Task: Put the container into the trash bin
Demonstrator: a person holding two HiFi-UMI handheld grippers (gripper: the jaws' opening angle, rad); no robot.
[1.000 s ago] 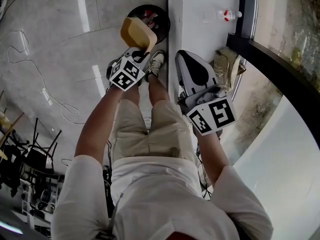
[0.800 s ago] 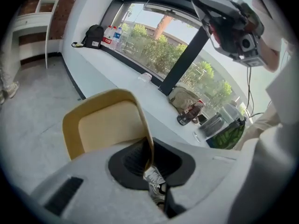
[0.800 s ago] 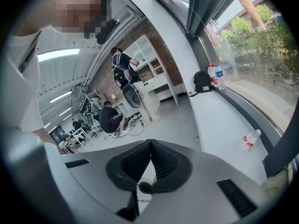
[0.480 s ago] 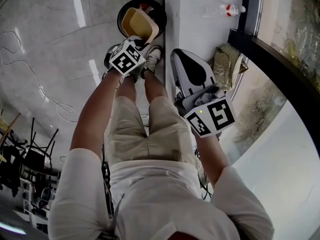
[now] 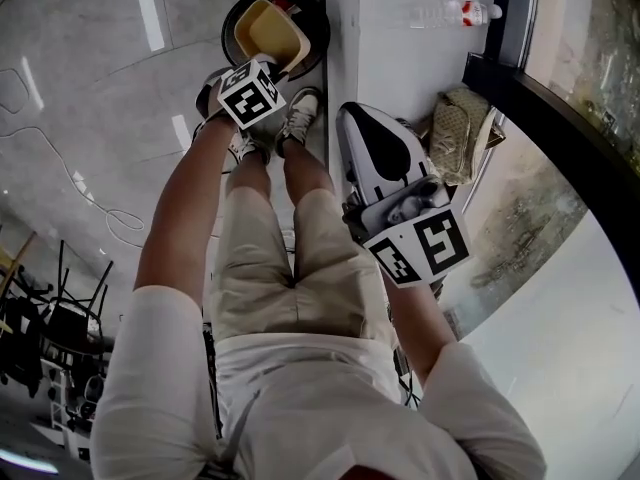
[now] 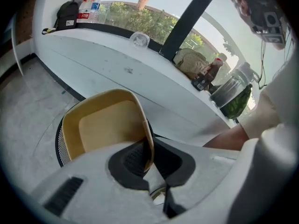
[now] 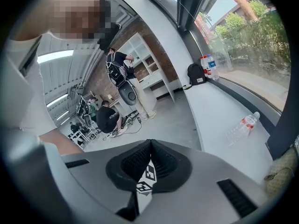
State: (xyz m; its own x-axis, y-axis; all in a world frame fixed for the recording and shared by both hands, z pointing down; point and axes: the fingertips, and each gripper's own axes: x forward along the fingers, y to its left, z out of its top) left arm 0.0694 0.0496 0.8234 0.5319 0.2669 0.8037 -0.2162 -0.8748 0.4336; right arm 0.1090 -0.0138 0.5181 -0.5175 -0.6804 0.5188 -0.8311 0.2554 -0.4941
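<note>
Floor (image 5: 100, 118): pale glossy tile, with a thin cable (image 5: 90, 193) looping across it at the left of the head view.

Surface (image 5: 400, 58): long white ledge running under the window. It carries a clear water bottle (image 5: 460, 12) lying on its side and a woven bag (image 5: 458, 133), well apart from each other.

Trash bin (image 5: 312, 18): round, black, mesh wall. It stands on the floor against the edge of the surface, just ahead of the person's shoe (image 5: 300, 116).

Container (image 5: 262, 30): tan, shallow, with rounded corners. It is tilted with its open side up toward the head camera and sits over the bin's mouth, covering most of it. Cannot tell whether its lower edge touches the inside of the bin.

Left tool (image 6: 148, 158): clamped on the container's side wall, one pad inside the wall and one outside, with almost no gap. Pointing steeply down at the bin.

Right tool (image 7: 149, 146): pads together with nothing gripped. Held over the surface's edge, clear of the bin and the container.

Hard to make out:
- The bin's contents are nearly all hidden behind the container; only a bit of red shows at the rim.
- In the left gripper view only a sliver of the bin's mesh shows.
- The marker cube hides the left tool's tips in the head view.
</note>
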